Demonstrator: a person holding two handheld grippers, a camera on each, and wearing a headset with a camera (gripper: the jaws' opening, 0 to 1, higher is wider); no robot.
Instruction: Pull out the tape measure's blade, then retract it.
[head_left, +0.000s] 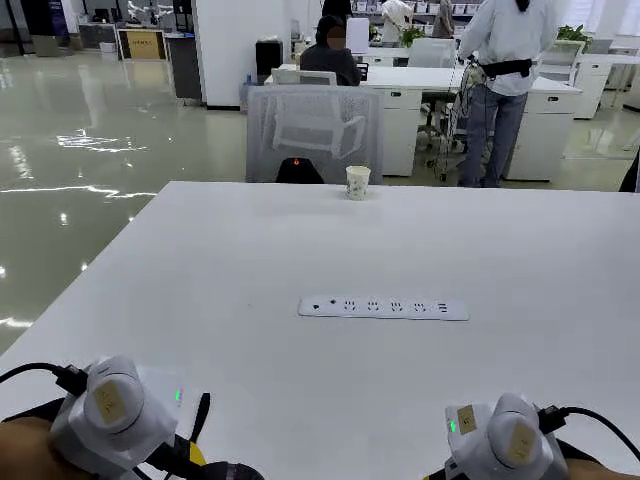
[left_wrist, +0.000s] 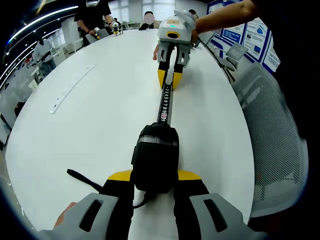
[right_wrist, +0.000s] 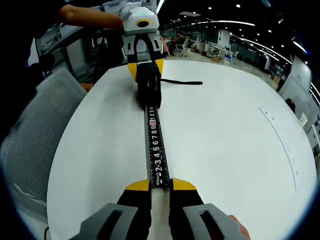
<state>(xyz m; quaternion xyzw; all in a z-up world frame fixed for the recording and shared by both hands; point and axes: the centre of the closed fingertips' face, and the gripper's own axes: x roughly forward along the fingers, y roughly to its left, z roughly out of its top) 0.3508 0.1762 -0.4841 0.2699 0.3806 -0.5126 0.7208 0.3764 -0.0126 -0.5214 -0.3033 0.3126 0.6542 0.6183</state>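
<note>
The left gripper (left_wrist: 155, 176) has its fingers clamped on the tape measure (left_wrist: 155, 152). The right gripper (right_wrist: 160, 185) fingers pinch the blade (right_wrist: 156, 145) tip, and the blade is stretched along the desk's (head_left: 300, 250) near edge. Toward 12 o'clock, bare desk runs to a power strip (head_left: 383, 308).

Open-plan office. Big white table (head_left: 300, 250) with a white power strip (head_left: 383, 308) set flush in its top and a white paper cup (head_left: 358, 182) at the far edge. Grey mesh office chair (head_left: 313, 132) behind it. Far right: rows of white desks with drawer units (head_left: 400, 105), one person seated (head_left: 330, 55), one standing (head_left: 505, 70). Glossy pale floor (head_left: 100, 130) on the left. Blue-and-white wall posters (left_wrist: 260, 30); ceiling strip lights (right_wrist: 240, 22).
</note>
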